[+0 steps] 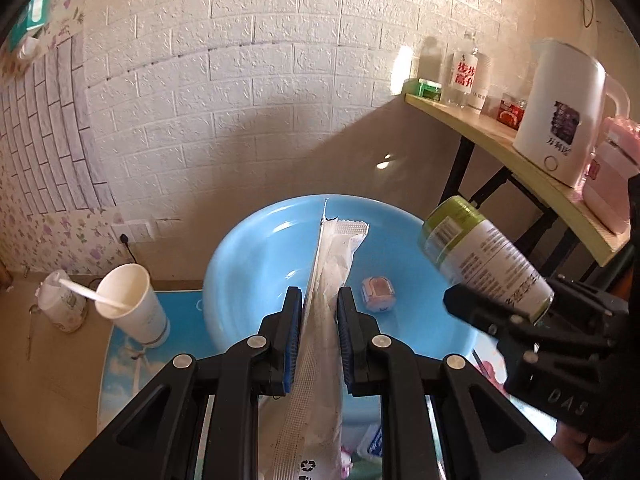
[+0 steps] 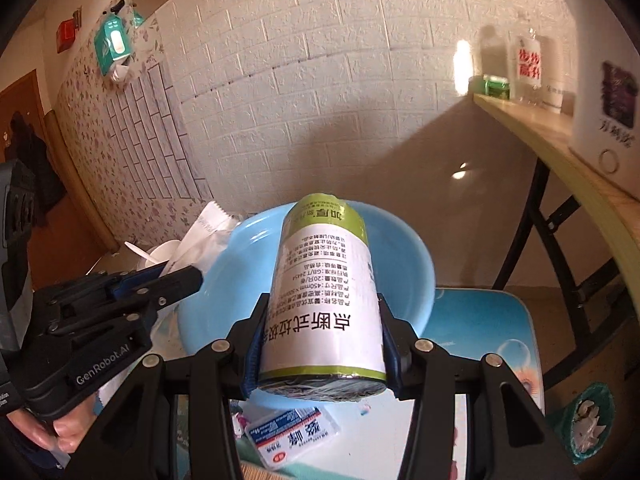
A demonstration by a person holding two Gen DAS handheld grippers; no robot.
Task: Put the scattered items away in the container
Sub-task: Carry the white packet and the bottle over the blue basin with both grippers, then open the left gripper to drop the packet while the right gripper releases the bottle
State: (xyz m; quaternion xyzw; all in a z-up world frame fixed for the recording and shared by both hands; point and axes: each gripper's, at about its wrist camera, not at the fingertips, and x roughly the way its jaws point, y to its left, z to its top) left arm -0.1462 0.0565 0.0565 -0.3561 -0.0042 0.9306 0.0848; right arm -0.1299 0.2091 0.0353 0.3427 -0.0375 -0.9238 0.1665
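Observation:
A light blue basin (image 1: 256, 256) sits on a low table; it also shows in the right wrist view (image 2: 408, 264). My left gripper (image 1: 319, 320) is shut on a white plastic wrapper (image 1: 332, 264), held on edge above the basin. My right gripper (image 2: 322, 344) is shut on a green and white roll of bin bags (image 2: 324, 292), held above the basin's near side; the roll also shows in the left wrist view (image 1: 480, 256). A small pink and white cube (image 1: 378, 294) lies inside the basin.
A paper cup (image 1: 132, 304) with a white spoon stands left of the basin, beside a tipped white bottle (image 1: 60, 304). A small printed box (image 2: 292, 436) lies in front of the basin. A shelf (image 1: 520, 160) on the right holds a white kettle (image 1: 560, 112) and bottles.

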